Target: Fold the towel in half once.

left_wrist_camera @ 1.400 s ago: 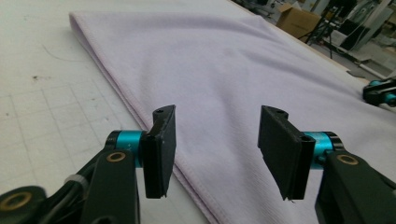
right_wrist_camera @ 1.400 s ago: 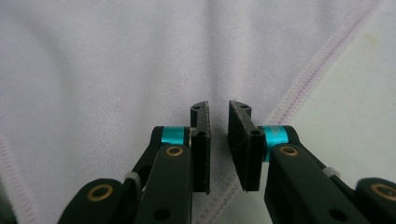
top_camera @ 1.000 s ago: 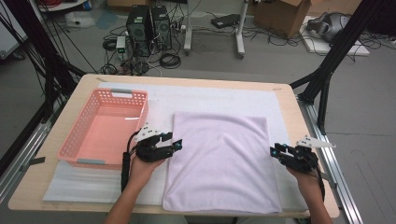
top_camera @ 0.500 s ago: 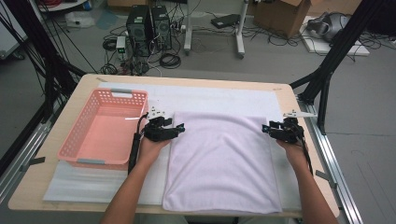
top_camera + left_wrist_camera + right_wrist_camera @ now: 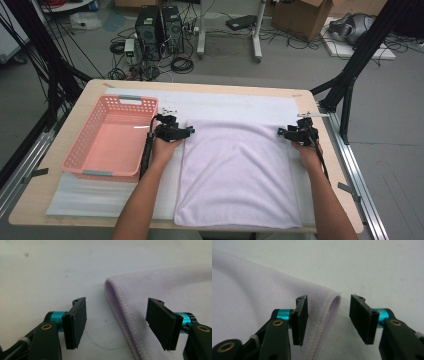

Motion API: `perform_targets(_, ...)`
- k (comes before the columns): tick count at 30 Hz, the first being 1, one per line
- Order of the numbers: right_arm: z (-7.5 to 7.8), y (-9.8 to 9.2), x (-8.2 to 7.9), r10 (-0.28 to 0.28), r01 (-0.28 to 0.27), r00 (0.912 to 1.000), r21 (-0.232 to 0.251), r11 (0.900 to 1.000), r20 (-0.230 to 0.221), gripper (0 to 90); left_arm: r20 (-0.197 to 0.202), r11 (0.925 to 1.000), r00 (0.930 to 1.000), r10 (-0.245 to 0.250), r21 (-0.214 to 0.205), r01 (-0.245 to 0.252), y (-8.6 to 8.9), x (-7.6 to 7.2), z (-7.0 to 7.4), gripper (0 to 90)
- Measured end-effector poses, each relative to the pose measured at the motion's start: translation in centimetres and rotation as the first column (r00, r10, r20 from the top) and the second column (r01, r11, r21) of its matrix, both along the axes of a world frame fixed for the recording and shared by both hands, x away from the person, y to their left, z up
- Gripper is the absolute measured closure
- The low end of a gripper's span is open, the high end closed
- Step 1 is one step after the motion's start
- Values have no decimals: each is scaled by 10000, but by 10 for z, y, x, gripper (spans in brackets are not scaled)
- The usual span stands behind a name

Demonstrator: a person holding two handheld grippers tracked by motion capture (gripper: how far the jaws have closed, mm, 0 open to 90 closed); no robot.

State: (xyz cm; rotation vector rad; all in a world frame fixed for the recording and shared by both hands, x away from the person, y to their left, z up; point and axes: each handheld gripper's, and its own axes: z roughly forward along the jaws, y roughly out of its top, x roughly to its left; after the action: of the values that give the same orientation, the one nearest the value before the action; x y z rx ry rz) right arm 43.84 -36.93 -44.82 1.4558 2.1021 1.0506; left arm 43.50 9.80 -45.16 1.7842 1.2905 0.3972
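A lilac towel point(image 5: 235, 175) lies folded flat on the white mat point(image 5: 230, 102). My left gripper point(image 5: 186, 131) is at its far left corner and my right gripper point(image 5: 284, 133) at its far right corner. In the left gripper view the open jaws point(image 5: 117, 302) straddle the towel's folded corner edge point(image 5: 117, 302), pads clear of the cloth. The right gripper view has the open jaws point(image 5: 328, 298) on either side of the stitched corner point(image 5: 332, 302), also not pressing. Both pairs of jaws have just been opening.
A pink plastic basket point(image 5: 82, 150) stands left of the towel, close to my left hand. The wooden table point(image 5: 55, 200) ends in metal rails at both sides. Black frame legs, computers and cables are on the floor beyond the far edge.
Both hands have slid away from the person along the towel's side edges, from about mid-length to its far corners. The towel itself has not shifted.
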Motion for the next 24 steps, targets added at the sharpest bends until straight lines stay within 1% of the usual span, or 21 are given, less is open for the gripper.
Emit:
perform_targets(2, -1, 1, 1, -70, 71, 9999, -168, 9998, 100, 559, -40, 9981, 9987, -500, 359, 501, -9, 2, 0, 413)
perform_targets(3, 0, 1, 1, -65, 68, 9999, -246, 9997, 115, 581, 152, 9938, 9980, -607, 940, 590, -17, 1, 0, 417)
perform_targets(4, -1, 2, 1, -25, 28, 9999, -242, 9997, 120, 636, 294, 9846, 9973, -676, 1634, 619, -23, 0, 0, 412)
perform_targets(5, -1, 3, 1, 150, -147, 9998, -207, 9997, 110, 712, 318, 9810, 9970, -702, 1835, 632, -25, 0, 1, 418)
perform_targets(6, -1, 5, 1, 284, -282, 9995, -178, 9994, 130, 787, 316, 9824, 9968, -737, 1743, 671, -24, 1, 1, 457)
perform_targets(7, 0, 7, 1, 456, -455, 9989, -133, 9989, 78, 841, 286, 9850, 9963, -809, 1552, 755, -23, 1, 2, 536)
perform_targets(8, 1, 8, 0, 528, -523, 9985, -325, 9981, 131, 857, 159, 9856, 9931, -1165, 1255, 1136, -22, 1, 2, 654)
perform_targets(9, 2, 8, 1, 597, -590, 9981, -421, 9974, 153, 864, 116, 9825, 9919, -1262, 1395, 1234, -24, 1, 3, 846)
perform_targets(10, 2, 7, 1, 490, -475, 9984, -528, 9975, 279, 867, 188, 9809, 9924, -1217, 1548, 1173, -26, 0, 5, 843)
perform_targets(11, 3, 5, 1, 332, -309, 9985, -506, 9982, 445, 869, 416, 9845, 9937, -1044, 1462, 973, -26, 1, 6, 847)
perform_targets(12, 5, 3, 1, 119, -95, 9979, -369, 9993, 634, 871, 605, 9909, 9951, -779, 1150, 706, -24, 1, 8, 849)
perform_targets(13, 7, 1, 0, -47, 77, 9955, -318, 9995, 944, 872, 797, 9952, 9951, -593, 828, 527, -22, 2, 11, 849)
perform_targets(14, 10, 0, 0, -145, 187, 9928, -340, 9992, 1189, 872, 1117, 9977, 9928, -424, 581, 361, -21, 2, 14, 849)
perform_targets(16, 14, 1, 2, -258, 317, 9871, -352, 9989, 1583, 871, 1708, 9983, 9847, -359, 515, 275, -19, 2, 17, 849)
perform_targets(17, 17, 2, 4, -284, 358, 9837, -388, 9986, 1777, 872, 1767, 9984, 9836, -353, 504, 268, -18, 4, 19, 849)
perform_targets(18, 19, 3, 6, -302, 387, 9805, -401, 9984, 1940, 871, 1632, 9990, 9861, -319, 350, 265, -16, 7, 21, 849)
perform_targets(19, 21, 4, 8, -351, 452, 9781, -447, 9980, 2051, 871, 1693, 9996, 9852, -267, 176, 241, -16, 11, 24, 849)
perform_targets(20, 23, 5, 11, -433, 540, 9778, -469, 9974, 2049, 871, 1855, 9997, 9824, -235, 124, 216, -15, 14, 27, 848)
perform_targets(21, 25, 7, 14, -550, 668, 9758, -486, 9966, 2117, 871, 2045, 9998, 9787, -178, 41, 174, -16, 16, 29, 848)
perform_targets(22, 27, 8, 17, -663, 792, 9721, -486, 9957, 2252, 871, 2153, 9999, 9765, -130, 13, 131, -17, 18, 29, 848)
perform_targets(24, 30, 9, 23, -895, 1009, 9697, -391, 9941, 2272, 869, 1979, 9999, 9802, -19, 144, -9, -18, 22, 28, 841)
